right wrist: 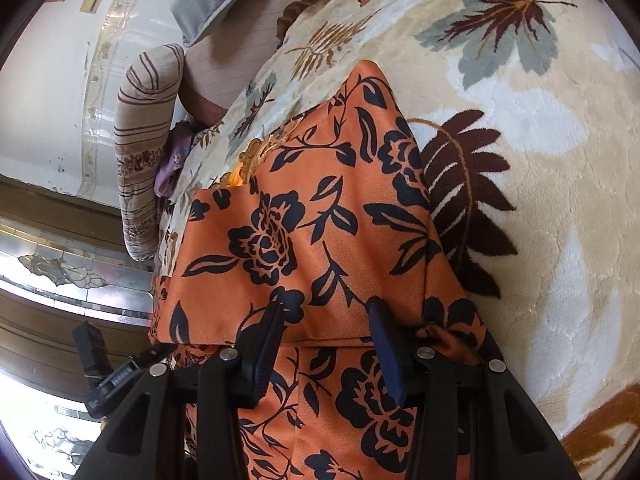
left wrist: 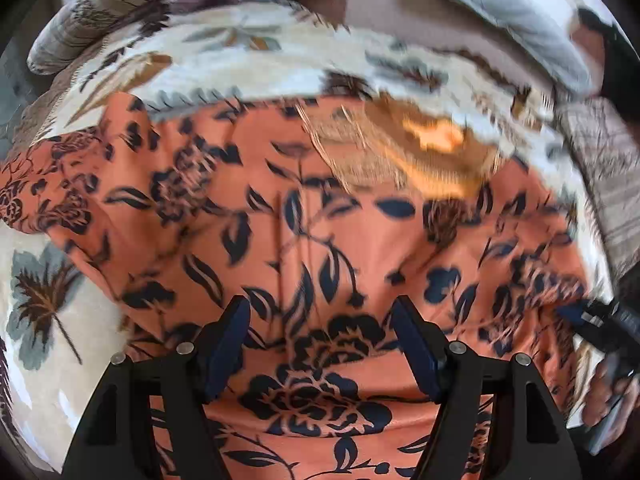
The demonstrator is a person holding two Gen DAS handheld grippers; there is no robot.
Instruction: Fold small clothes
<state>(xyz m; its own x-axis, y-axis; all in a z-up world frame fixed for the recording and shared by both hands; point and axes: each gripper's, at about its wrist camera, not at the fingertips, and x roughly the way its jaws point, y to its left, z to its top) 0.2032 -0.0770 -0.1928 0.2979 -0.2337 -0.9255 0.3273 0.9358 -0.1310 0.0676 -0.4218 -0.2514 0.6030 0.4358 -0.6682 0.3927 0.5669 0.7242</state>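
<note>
The orange garment of smooth cloth printed with dark navy flowers (left wrist: 320,240) lies spread on a cream plush blanket with grey and brown leaf shapes (right wrist: 540,200), which covers a bed. It fills the ground beneath and ahead of both tools.

The left gripper (left wrist: 320,344) points steeply down over the cloth; its jaws stand wide apart with nothing clamped between them, the printed fabric lying flat below the gap. That looks like a free tool, ready to pinch a fresh spot.

The right gripper (right wrist: 328,336) has its jaws partly apart, straddling a straight folded edge that crosses just at their tips. Whether the pads actually press on the cloth I cannot tell. Ahead of these jaws the upper layer narrows away to a point, so one fold seems made, and this tool probably steadies the crease.
</note>
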